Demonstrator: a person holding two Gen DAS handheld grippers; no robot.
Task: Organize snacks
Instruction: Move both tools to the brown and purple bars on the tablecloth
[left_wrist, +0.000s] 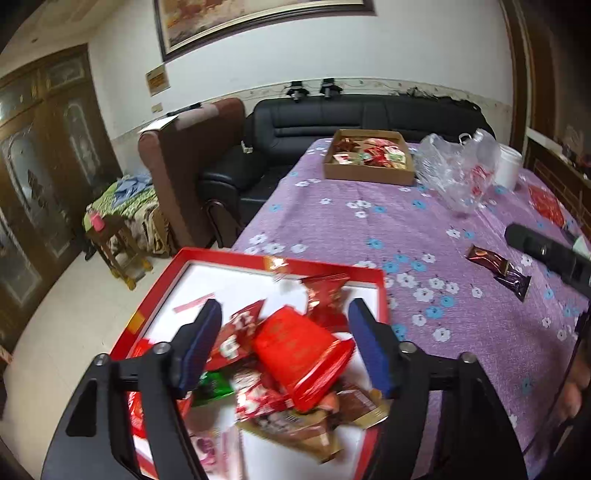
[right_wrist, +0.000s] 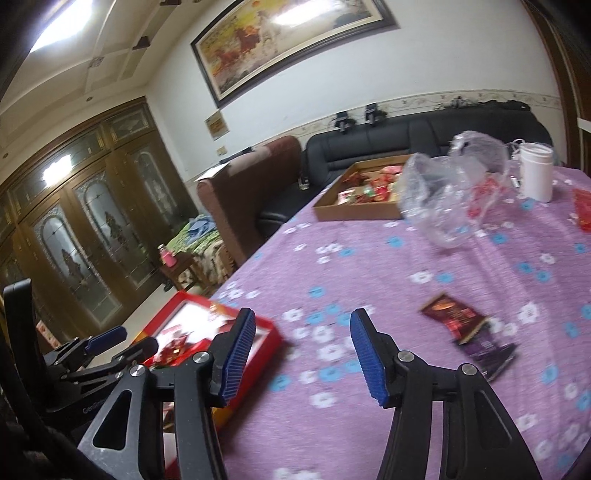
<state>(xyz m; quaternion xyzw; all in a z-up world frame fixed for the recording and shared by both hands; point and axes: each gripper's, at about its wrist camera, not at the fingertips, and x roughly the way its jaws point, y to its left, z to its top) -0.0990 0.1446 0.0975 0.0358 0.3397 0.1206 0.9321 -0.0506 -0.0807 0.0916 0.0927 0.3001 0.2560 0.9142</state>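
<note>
Our left claw (left_wrist: 284, 321) hangs wide over the red box (left_wrist: 376, 291), heaped with red snack packets (left_wrist: 299, 343). Our right claw (right_wrist: 303, 325) gapes empty above the counter (right_wrist: 369, 258); the cardboard tray (right_wrist: 354, 213) holds more snacks.

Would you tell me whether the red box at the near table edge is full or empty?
Partly full: the red box holds a heap of snack packets at its near end, with bare white floor showing beyond.

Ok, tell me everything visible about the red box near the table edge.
The red box is a shallow tray with a glossy red rim and white inner floor, cardboard by the look. It lies flat on the purple floral tablecloth at the table's near left edge, holding a pile of mostly red snack packets. The open left gripper hovers over it.
</note>
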